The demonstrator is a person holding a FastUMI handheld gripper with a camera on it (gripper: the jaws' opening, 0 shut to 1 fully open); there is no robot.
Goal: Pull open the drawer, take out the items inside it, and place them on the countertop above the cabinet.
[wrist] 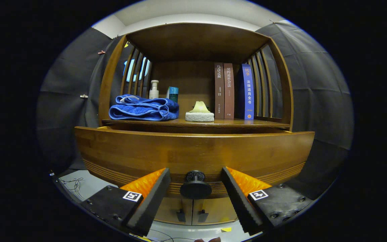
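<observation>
The gripper (pixel 195 188) is held spread, straddling the round dark knob (pixel 195 185) untouched. The curved brown wooden drawer (pixel 193 151) is judged rigid and heavy; the knob is the hold.

Gripper (pixel 195 188): wedge fingers spread wide, ridged pads, dark screwed mounts behind them, square coded tag on each.

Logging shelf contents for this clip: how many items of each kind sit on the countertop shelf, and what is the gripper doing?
Books: 3
Blue towel: 1
Pump bottle: 1
Teal box: 1
Sponge: 1
Total: 7
The gripper is open, its fingers either side of the drawer knob, not pressing it.
</observation>
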